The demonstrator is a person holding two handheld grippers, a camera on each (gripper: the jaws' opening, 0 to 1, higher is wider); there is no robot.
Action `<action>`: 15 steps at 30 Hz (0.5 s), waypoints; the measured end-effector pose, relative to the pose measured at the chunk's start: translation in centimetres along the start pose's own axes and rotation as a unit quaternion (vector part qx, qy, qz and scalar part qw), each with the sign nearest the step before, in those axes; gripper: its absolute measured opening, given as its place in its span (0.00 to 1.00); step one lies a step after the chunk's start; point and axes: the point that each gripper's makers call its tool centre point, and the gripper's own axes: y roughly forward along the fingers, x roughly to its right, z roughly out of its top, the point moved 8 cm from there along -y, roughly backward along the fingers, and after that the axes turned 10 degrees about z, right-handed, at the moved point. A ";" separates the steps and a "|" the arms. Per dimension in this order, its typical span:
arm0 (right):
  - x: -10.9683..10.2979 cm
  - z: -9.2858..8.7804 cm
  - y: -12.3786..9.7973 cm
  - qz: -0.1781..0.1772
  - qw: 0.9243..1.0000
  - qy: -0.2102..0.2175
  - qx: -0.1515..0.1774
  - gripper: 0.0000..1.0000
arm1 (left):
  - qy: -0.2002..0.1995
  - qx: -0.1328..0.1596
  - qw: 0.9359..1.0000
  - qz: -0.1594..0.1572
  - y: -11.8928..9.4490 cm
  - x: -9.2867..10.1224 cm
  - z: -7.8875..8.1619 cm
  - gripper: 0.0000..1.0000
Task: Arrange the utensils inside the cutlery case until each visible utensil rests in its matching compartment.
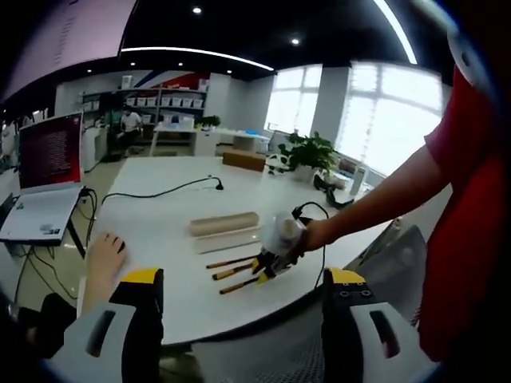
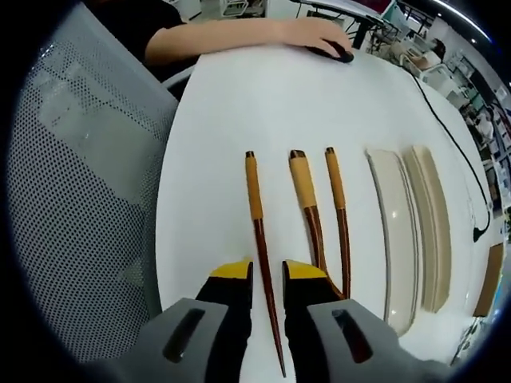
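- Left gripper view: the left claw [image 1: 243,281] hovers off the near edge of the white counter [image 1: 160,227], its yellow-tipped jaws spread wide and holding nothing. Farther in lies the beige, long cutlery case [image 1: 226,230], its lid apart beside it. Three wooden utensils with tan-wrapped handles [image 1: 231,273] lie between the case and the near edge. The right claw [image 1: 266,268], held by a person in a red sleeve [image 1: 455,144], sits over their ends.
- Right gripper view: the right claw [image 2: 267,276] is lowered over the leftmost dark wooden stick [image 2: 259,231]; the jaws stand on either side of its shaft with a narrow gap, so it seems not yet clamped. The middle utensil [image 2: 306,199] and the right stick [image 2: 338,207] lie parallel just beside it. The case's open tray [image 2: 389,231] rests beyond them, toward the counter's far side.
- Step in hand, as judged: picking up the first stick. The next move calls for pressing the jaws onto the shaft, lifting, then laying it lengthwise into its compartment.
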 end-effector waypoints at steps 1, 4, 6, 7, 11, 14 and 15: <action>0.0 0.1 0.1 0.002 1.000 -0.001 -0.001 0.11 | 0.002 -0.002 1.000 0.000 0.0 0.0 0.0 0.84; 0.0 0.4 0.1 0.006 1.000 -0.006 -0.006 0.09 | 0.002 -0.004 1.000 -0.002 0.0 0.1 -0.1 0.83; 0.1 0.5 0.2 0.006 1.000 -0.010 -0.010 0.09 | 0.002 -0.006 1.000 -0.004 0.0 0.2 -0.2 0.83; 0.0 0.6 0.2 0.017 1.000 -0.017 -0.020 0.08 | 0.003 -0.006 1.000 -0.005 0.0 0.2 -0.2 0.83; 0.5 1.0 0.3 0.039 0.999 0.009 -0.034 0.05 | 0.005 -0.008 1.000 -0.010 0.2 0.4 -0.3 0.83; 0.5 1.2 0.3 0.043 0.998 0.002 -0.047 0.05 | 0.005 -0.003 1.000 -0.011 0.2 0.4 -0.1 0.83; 0.5 1.3 0.3 0.041 0.998 0.003 -0.051 0.05 | 0.001 0.002 1.000 -0.009 0.2 0.4 0.0 0.84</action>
